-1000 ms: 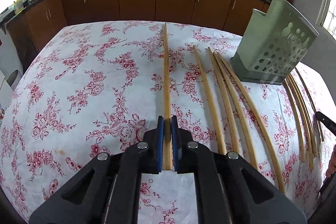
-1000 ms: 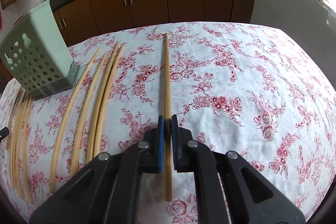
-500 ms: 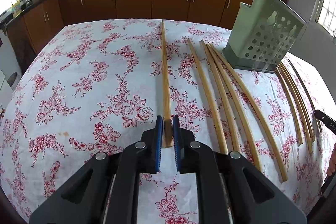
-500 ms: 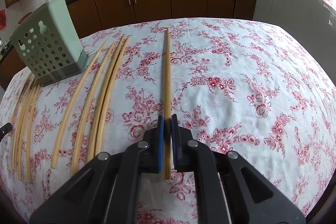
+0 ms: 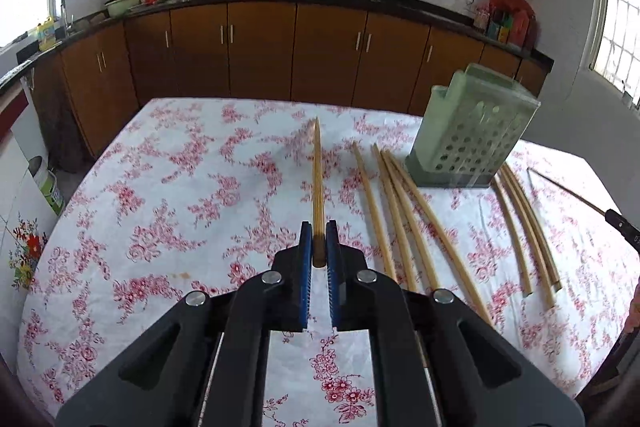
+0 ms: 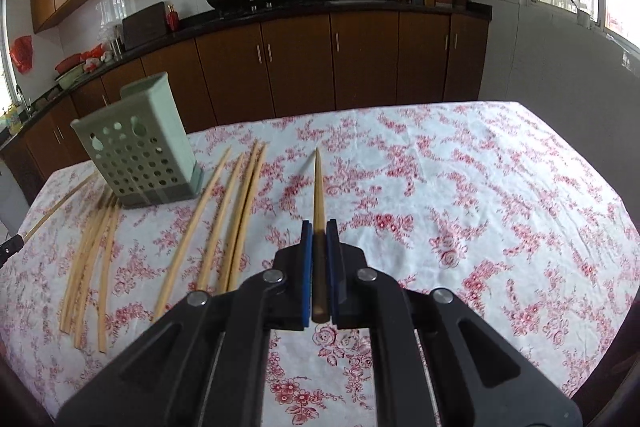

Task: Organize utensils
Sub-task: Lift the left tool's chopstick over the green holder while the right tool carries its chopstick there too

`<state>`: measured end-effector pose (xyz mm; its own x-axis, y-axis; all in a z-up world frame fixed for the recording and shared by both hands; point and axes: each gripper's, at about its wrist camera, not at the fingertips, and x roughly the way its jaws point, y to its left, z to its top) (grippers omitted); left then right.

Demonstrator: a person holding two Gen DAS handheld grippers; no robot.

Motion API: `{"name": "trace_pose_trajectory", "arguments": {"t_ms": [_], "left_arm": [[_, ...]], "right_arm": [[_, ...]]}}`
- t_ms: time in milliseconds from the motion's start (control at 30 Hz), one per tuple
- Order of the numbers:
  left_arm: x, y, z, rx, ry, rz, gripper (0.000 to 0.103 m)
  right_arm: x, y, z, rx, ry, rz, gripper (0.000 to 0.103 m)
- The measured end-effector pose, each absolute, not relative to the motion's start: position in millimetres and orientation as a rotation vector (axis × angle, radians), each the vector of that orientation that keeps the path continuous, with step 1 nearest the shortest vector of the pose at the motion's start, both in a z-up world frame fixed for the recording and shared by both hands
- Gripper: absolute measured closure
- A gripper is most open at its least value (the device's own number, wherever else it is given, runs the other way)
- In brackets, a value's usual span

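Each claw is clenched on one pale bamboo chopstick, gripped at its thick butt end with the tapered tip pointing straight out to twelve o'clock, long axis in line with the fingers. The left claw [image 5: 317, 241] holds its chopstick [image 5: 317, 171] lifted off the white tabletop cloth with red flowers [image 5: 160, 211]; the right claw [image 6: 319, 241] holds the other chopstick [image 6: 318, 187] the same way.

The pale green perforated plastic utensil holder [image 5: 472, 131] stands at about two o'clock from the left claw, and at about ten o'clock from the right claw, where it shows as [image 6: 138, 147]. It sits between the two; I cannot say which is nearer.

Loose chopsticks [image 5: 404, 211] lie just beside the holder's base, another bundle [image 5: 524, 227] on its far side. I'd judge each held stick must swing tip-down to enter the holder's open top; the air above looks free.
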<state>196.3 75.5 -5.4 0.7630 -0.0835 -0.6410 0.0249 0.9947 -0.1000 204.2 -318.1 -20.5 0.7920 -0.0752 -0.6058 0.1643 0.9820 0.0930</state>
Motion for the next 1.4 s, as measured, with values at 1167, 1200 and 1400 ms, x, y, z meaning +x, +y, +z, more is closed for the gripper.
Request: {"name": "trace_pose_trajectory", "arguments": {"t_ms": [1167,1200,1400], "left_arm": [[199.6,70.5,177.4,-0.082,0.279,-0.058,0.096],[199.3,68.9,182.9,-0.087,0.269,-0.069,0.096],[198.5,48.0,226.3,-0.112,0.192,-0.156,0.096]], "right_arm": [[205.6,-312.4,151.8,0.165,0.231,-0.032,0.095],[205.8,-310.8,158.2,0.169,0.217,-0.021,0.095],[209.8,-300.0,190.6,0.218,0.167,0.08,0.095]]}}
